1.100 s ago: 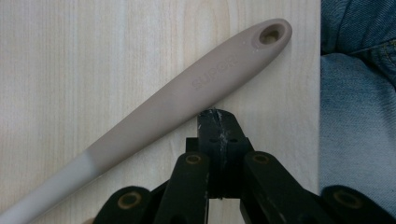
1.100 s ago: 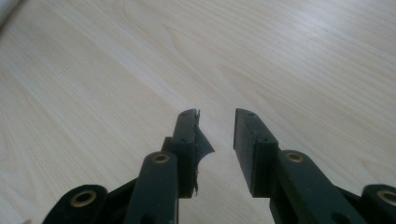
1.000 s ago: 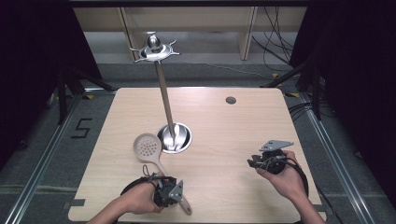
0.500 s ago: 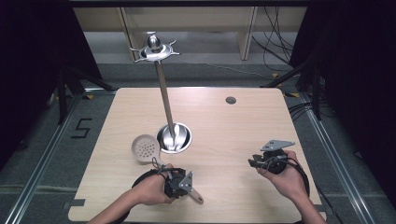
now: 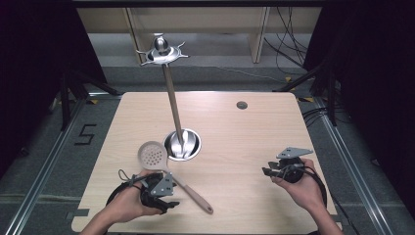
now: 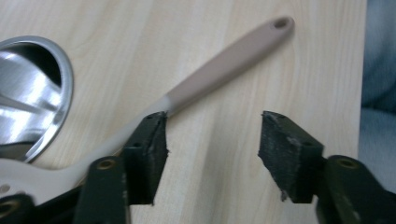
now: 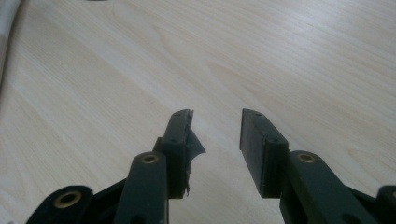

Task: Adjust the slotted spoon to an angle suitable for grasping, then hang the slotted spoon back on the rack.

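Note:
A slotted spoon [image 5: 152,154] with a white perforated head and a taupe handle [image 6: 224,63] lies flat on the wooden table [image 5: 244,137], handle end toward the front edge. My left gripper [image 5: 172,197] sits by the middle of the handle. Its jaws have just been opening and now stand wide apart [image 6: 212,135]. Bare wood shows between them, and the handle runs past the outside of the left jaw. My right gripper [image 5: 268,171] hovers low at the front right, open, with nothing between its pads [image 7: 215,126].
A metal utensil stand rises from a round shiny base [image 5: 182,145] just behind the spoon head, its hooked top [image 5: 161,52] high over the table's back. The base rim shows in the left gripper view [image 6: 32,93]. A small dark grommet [image 5: 242,105] sits at the back right.
My left gripper has let go of the spoon handle and drawn back to the left. The spoon now rests on the table. The right hand has stayed still.

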{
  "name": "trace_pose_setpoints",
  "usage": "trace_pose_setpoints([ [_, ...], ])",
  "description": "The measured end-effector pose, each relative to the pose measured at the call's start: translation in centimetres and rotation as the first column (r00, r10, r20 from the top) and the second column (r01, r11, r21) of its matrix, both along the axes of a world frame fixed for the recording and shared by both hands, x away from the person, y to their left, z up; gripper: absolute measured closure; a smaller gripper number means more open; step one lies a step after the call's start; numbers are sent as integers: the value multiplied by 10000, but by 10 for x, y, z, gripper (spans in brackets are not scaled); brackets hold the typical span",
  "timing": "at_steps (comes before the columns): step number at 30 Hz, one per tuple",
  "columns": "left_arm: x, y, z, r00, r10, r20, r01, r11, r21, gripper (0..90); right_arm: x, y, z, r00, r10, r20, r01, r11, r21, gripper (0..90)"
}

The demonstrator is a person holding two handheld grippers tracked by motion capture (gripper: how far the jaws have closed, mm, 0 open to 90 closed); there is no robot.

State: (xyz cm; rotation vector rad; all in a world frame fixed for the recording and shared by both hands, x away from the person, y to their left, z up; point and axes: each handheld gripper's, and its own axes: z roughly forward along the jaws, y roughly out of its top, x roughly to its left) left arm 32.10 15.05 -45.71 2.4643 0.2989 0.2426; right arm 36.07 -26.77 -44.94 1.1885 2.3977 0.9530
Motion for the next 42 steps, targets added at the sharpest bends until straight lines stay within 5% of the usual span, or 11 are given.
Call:
trace_pose_setpoints([
  [6,-1,-1,-1,9986,386,351,-369,9981,-492,306,-1,1,2,10000,-12,77,12,10000,56,630],
  [7,0,0,0,9985,269,482,-260,9995,-189,305,-1,1,2,10000,-26,73,25,10000,25,630],
  [16,4,-3,6,9976,127,680,-105,9994,-318,325,2,5,2,9999,108,82,-108,9999,-5,630],
  [17,8,-3,8,9966,-181,809,177,9998,51,335,2,6,3,10000,-35,3,35,9999,109,629],
  [22,18,-14,8,9917,-1200,452,1187,9924,317,394,6,1,2,9999,83,83,-83,10000,54,625],
  [28,40,-29,16,9614,-2696,546,2593,9545,1472,432,6,0,0,10000,45,57,-45,10000,44,624],
  [30,45,-35,17,9458,-3217,446,3073,9308,1981,439,5,-1,2,10000,-6,-15,6,10000,22,623],
  [31,48,-37,19,9331,-3576,379,3379,9081,2474,444,5,-1,3,10000,5,46,-5,10000,-25,623],
  [33,51,-41,18,9214,-3884,110,3694,8845,2848,445,4,0,4,9998,8,192,-8,10000,-12,623],
  [38,55,-49,9,9034,-4273,-368,4142,8471,3330,458,2,3,5,10000,4,98,-4,10000,-55,623],
  [42,59,-54,3,8940,-4450,-521,4325,8268,3597,482,2,2,4,9998,106,173,-105,9999,-48,623],
])
